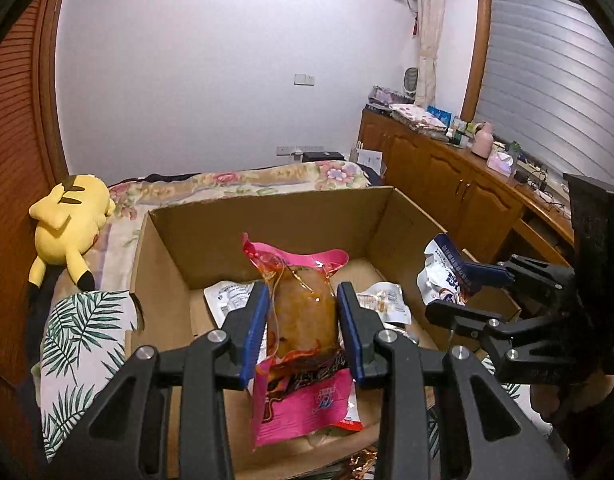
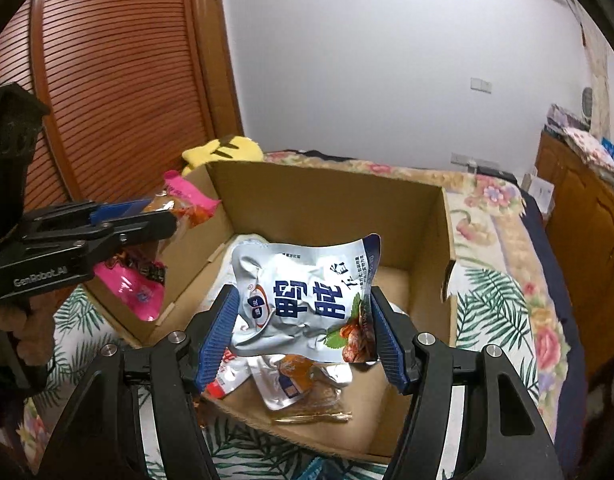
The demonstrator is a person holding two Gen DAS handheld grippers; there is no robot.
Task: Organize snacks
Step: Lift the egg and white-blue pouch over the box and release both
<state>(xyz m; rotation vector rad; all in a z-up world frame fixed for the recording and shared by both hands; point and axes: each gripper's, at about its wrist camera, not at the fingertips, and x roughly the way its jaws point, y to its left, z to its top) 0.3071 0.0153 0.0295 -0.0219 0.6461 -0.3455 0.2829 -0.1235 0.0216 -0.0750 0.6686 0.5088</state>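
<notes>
both hands are loaded and over the cardboard box (image 1: 179,236) right now. the left gripper (image 1: 301,330) is clamped on a pink packet (image 1: 303,360) with something brown inside, blue pads pressing its sides, and it hangs above the near left part of the box. the right gripper (image 2: 307,334) is gripping a silver pouch (image 2: 303,300) with blue lettering, crumpled between its pads, held above the middle of the box. down on the box floor a few snacks are already in: a white packet (image 1: 229,300) on the left, another pale one (image 1: 383,300) to the right, and in the right view a small orange and silver packet (image 2: 299,380) near the front wall. so the sorting looks well under way, i'd say, with these two still to be dropped in. whether more snacks wait outside the box, i can't tell. the box sits on a bed (image 2: 507,304), with a yellow plush toy (image 1: 67,224) lying far left.
</notes>
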